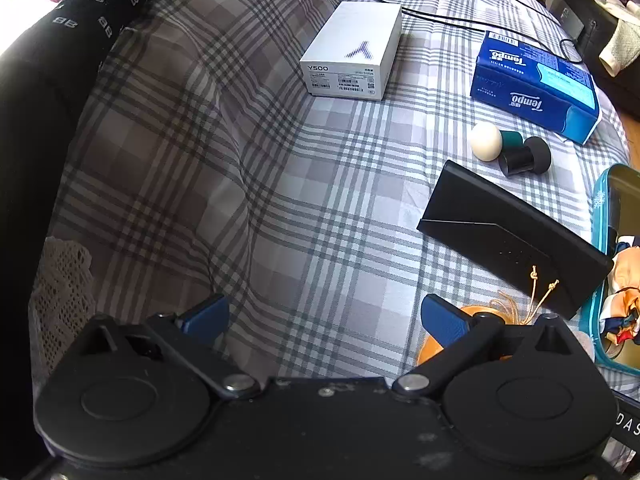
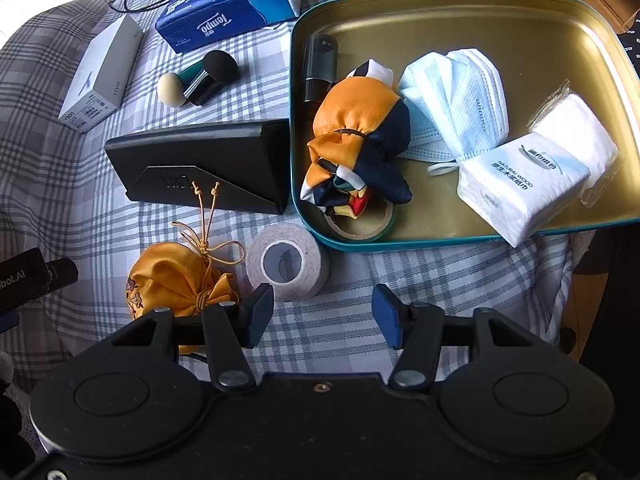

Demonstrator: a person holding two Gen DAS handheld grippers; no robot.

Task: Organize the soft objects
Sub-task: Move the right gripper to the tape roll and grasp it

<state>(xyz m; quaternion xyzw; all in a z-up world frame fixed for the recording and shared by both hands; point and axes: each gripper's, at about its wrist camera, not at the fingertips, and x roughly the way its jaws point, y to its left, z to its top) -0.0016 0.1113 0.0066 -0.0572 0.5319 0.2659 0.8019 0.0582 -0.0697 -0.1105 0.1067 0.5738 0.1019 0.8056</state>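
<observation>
A teal tin with a gold inside (image 2: 500, 12) lies on the plaid bed. In it are an orange and navy scarf bundle (image 2: 360, 136), blue face masks (image 2: 464, 100), a white tissue pack (image 2: 532, 184), a tape ring (image 2: 360, 228) and a dark tube (image 2: 320, 68). An orange drawstring pouch (image 2: 172, 280) lies on the bed beside a white tape roll (image 2: 288, 264); it also shows in the left wrist view (image 1: 432, 350). My right gripper (image 2: 322, 316) is open and empty, just in front of the roll. My left gripper (image 1: 324, 316) is open and empty, left of the pouch.
A black folded case (image 2: 208, 164) lies left of the tin. Two makeup sponges (image 2: 200, 76), a blue Tempo tissue box (image 2: 228, 4), a white phone box (image 1: 352, 52) and a black cable (image 1: 440, 16) lie farther back. Black printed fabric (image 1: 80, 20) is at the far left.
</observation>
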